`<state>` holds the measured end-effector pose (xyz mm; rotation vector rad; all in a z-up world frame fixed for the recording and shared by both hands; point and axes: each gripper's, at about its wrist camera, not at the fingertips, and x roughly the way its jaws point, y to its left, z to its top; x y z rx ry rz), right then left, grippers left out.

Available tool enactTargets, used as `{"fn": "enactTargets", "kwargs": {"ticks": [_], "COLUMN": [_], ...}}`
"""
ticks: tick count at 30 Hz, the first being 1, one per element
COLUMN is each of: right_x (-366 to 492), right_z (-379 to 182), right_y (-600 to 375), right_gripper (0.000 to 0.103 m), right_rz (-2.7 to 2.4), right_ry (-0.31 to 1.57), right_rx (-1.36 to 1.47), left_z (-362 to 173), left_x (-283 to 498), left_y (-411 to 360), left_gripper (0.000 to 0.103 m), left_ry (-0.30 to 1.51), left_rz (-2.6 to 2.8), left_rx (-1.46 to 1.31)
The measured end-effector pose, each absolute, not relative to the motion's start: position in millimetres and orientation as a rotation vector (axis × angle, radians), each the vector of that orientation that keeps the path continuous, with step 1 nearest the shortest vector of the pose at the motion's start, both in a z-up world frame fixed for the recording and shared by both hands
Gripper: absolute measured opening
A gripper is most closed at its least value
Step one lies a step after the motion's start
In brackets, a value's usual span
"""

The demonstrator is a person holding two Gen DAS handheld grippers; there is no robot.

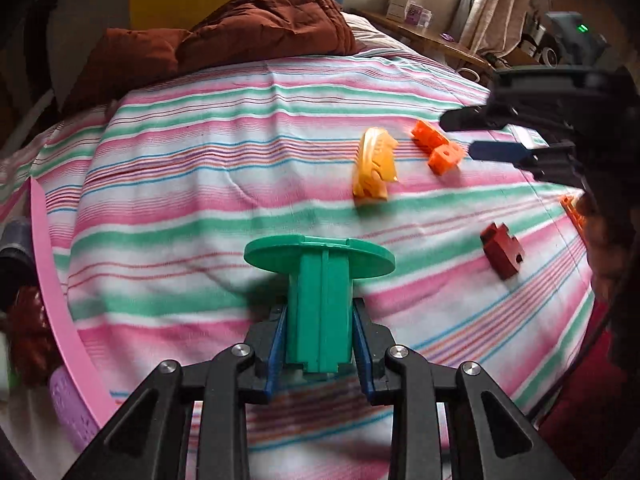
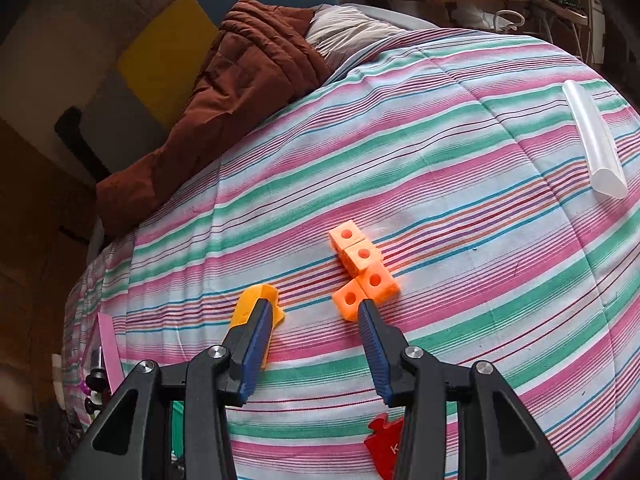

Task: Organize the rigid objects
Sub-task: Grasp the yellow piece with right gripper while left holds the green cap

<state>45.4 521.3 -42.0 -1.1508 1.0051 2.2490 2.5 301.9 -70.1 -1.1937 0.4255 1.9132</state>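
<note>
A: Left wrist view first: what does the left gripper have?

B: Its blue pads are clamped on the square stem of a green spool. The spool's round flange faces away from the camera, held over the striped blanket.

A: And what lies on the blanket beyond it?

B: A yellow piece lies further out, with orange cubes just to its right. A dark red block sits nearer, well to the right of the spool. The right gripper comes in from the right edge, above the cubes. A pink rim curves along the left edge, with a purple basket beside it.

A: Right wrist view, then. Is the right gripper holding anything?

B: No. Its fingers stand partly open with only blanket between them. The left finger overlaps the yellow piece in the picture, and the right fingertip sits just beside the nearest of 4 joined orange cubes. I cannot tell whether either finger touches.

A: Anything else there?

B: A clear tube lies far right on the blanket. A red flat piece peeks out beneath the gripper. A brown quilt is bunched at the far side of the bed.
</note>
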Motion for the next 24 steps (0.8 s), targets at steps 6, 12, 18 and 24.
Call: {"fn": "enactTargets", "kwargs": {"ticks": [6,12,18,24], "right_x": [36.4,24.0,3.3,-32.8], "right_z": [-45.2,-52.4,-56.6,-73.6], "right_y": [507.2,489.6,478.1,469.4], "right_gripper": [0.045,0.044,0.045,0.043], "right_rz": [2.291,2.321,2.337,2.295], "right_ry": [0.950,0.894,0.895,0.780], "right_rx": [-1.219,-1.317,-1.338,-1.419], "left_z": [-69.5,-71.4,-72.3,-72.8], "left_x": [45.6,64.0,60.8,59.8], "left_y": [275.7,264.2,259.4,252.8], "left_gripper": [0.030,0.030,0.030,0.030], "left_ry": [0.478,0.495,0.458,0.446], "left_rz": [1.897,1.894,1.889,1.886], "left_rx": [-1.117,-1.064,-1.060,-1.050]}}
